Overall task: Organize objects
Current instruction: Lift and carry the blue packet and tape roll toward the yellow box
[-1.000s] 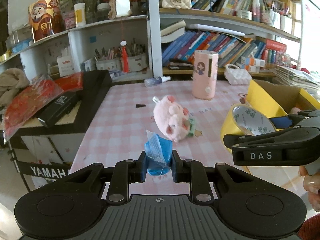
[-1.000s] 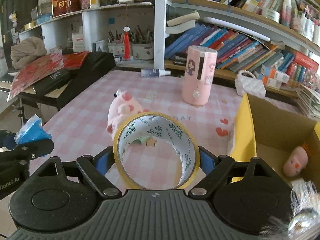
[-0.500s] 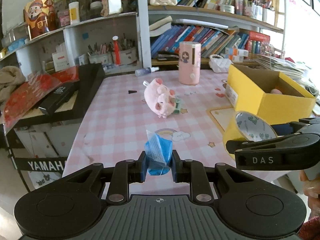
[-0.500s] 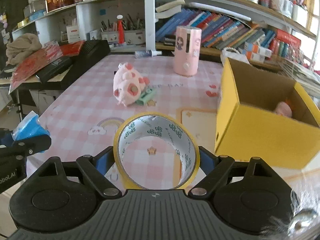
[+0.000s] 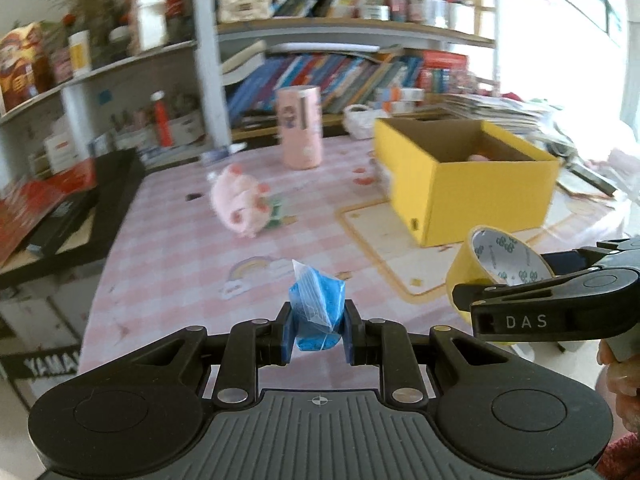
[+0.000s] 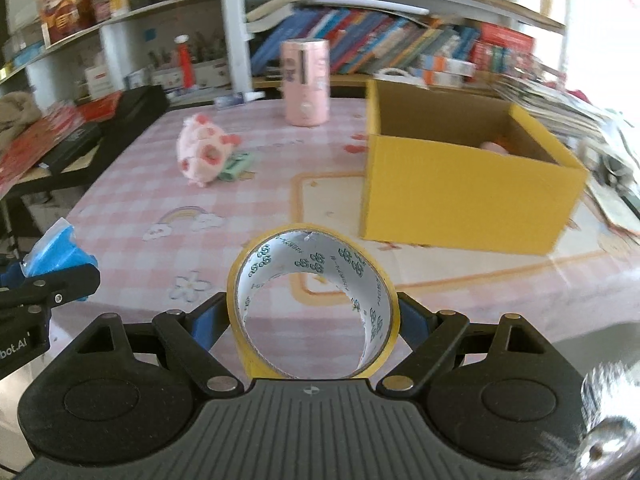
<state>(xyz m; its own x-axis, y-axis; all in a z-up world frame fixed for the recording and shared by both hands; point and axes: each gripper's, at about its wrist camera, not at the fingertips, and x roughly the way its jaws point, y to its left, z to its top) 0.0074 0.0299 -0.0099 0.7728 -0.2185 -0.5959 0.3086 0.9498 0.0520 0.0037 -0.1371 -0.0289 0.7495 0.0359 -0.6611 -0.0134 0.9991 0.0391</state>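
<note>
My left gripper is shut on a small blue packet in clear plastic, held in the air near the table's front edge. My right gripper is shut on a yellow tape roll, which also shows in the left wrist view. The blue packet shows at the left of the right wrist view. An open yellow cardboard box stands on the pink checked table to the right, with a pink toy inside. The box also shows in the left wrist view.
A pink plush pig lies by a green item mid-table. A pink cylinder stands at the back. A black keyboard case with red packets lies left. Bookshelves stand behind; stacked papers lie right.
Both grippers have pulled back from the table and turned right, still holding their objects. The box and pig look farther away and the whole box is in view.
</note>
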